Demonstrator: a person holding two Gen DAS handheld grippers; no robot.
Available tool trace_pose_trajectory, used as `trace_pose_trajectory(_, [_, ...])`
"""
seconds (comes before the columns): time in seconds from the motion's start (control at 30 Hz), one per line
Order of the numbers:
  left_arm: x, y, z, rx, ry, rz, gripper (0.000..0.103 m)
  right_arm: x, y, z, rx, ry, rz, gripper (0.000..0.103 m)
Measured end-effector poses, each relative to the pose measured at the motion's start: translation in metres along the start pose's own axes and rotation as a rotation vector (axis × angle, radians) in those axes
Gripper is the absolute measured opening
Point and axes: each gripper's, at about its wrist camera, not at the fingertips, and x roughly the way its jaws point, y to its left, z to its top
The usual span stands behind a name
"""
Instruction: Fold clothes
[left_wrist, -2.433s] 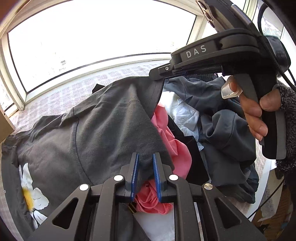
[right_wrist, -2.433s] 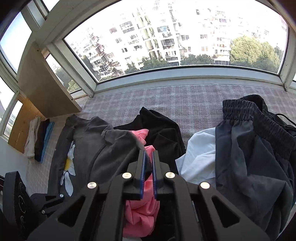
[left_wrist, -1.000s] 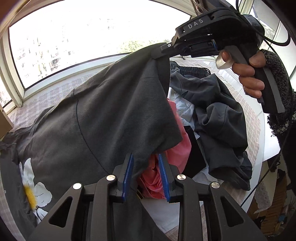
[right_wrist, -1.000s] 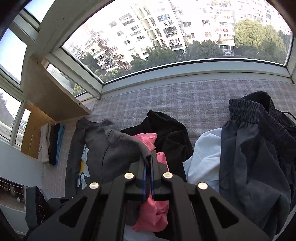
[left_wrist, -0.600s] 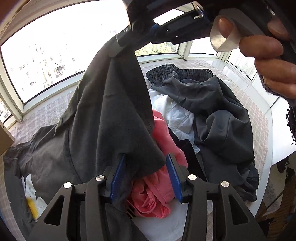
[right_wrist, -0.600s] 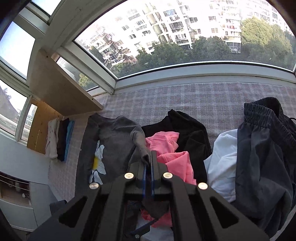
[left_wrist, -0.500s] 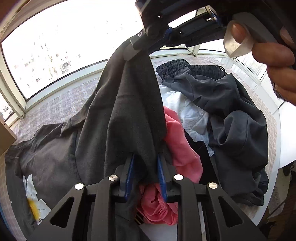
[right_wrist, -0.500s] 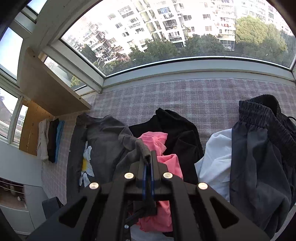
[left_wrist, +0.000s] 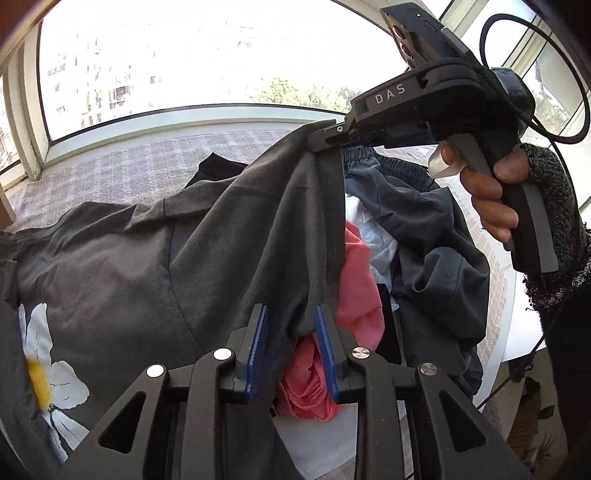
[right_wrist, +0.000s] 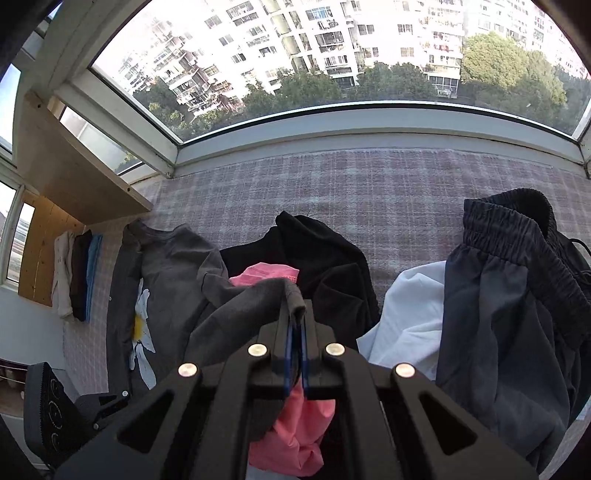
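Observation:
A dark grey T-shirt (left_wrist: 147, 258) with a daisy print (left_wrist: 48, 373) lies spread on the checked cloth, one sleeve lifted. My right gripper (right_wrist: 295, 325) is shut on that sleeve's hem; in the left wrist view the right gripper (left_wrist: 327, 137) holds the hem up from the upper right, a hand on its handle. My left gripper (left_wrist: 290, 314) sits lower on the same sleeve. Its jaws are opening, the sleeve fabric hanging loosely between the blue pads (left_wrist: 256, 343). In the right wrist view the T-shirt (right_wrist: 173, 266) trails off to the left.
A pink garment (left_wrist: 354, 288) lies right under the sleeve, beside a black one (right_wrist: 325, 258), a white one (right_wrist: 410, 306) and dark grey shorts (right_wrist: 498, 332). Checked cloth (right_wrist: 369, 192) runs to the window sill. Folded clothes (right_wrist: 74, 273) are stacked left under a wooden shelf (right_wrist: 66, 158).
The left jaws pinched the sleeve half a second ago and have since spread apart. The right gripper stayed shut on the hem and shifted right and lower in the left wrist view.

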Motion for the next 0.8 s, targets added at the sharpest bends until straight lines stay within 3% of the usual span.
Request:
trace_pose_trajectory(0.1, [-0.005, -0.022, -0.009, 0.102, -0.014, 0.030, 0.027, 0.008, -0.007, 0.001, 0.020, 0.018, 0.012, 0.003])
trace_pose_trajectory(0.2, [0.005, -0.047, -0.007, 0.203, 0.027, 0.008, 0.027, 0.014, -0.012, 0.003, 0.041, 0.030, 0.026, 0.004])
trace_pose_trajectory(0.23, [0.012, -0.052, -0.003, 0.196, 0.053, -0.010, 0.028, 0.014, -0.010, 0.004, 0.039, 0.030, 0.023, 0.004])
trace_pose_trajectory(0.33, [0.032, -0.048, 0.006, 0.130, 0.094, 0.044, 0.028, 0.014, -0.004, 0.004, 0.030, 0.025, 0.019, 0.004])
trace_pose_trajectory(0.5, [0.043, -0.034, 0.012, 0.045, 0.101, 0.118, 0.028, 0.007, 0.004, 0.001, 0.001, 0.009, 0.012, 0.004])
trace_pose_trajectory(0.63, [0.049, -0.028, 0.018, 0.021, 0.092, 0.127, 0.025, 0.004, 0.007, 0.000, -0.015, 0.002, 0.006, 0.004])
trace_pose_trajectory(0.7, [0.046, -0.023, 0.018, -0.018, 0.071, 0.084, 0.014, 0.001, 0.006, 0.000, -0.019, -0.003, 0.008, 0.004])
trace_pose_trajectory(0.8, [0.035, -0.020, 0.018, -0.096, 0.020, -0.057, 0.008, -0.004, 0.004, 0.000, -0.024, -0.010, 0.011, 0.004])
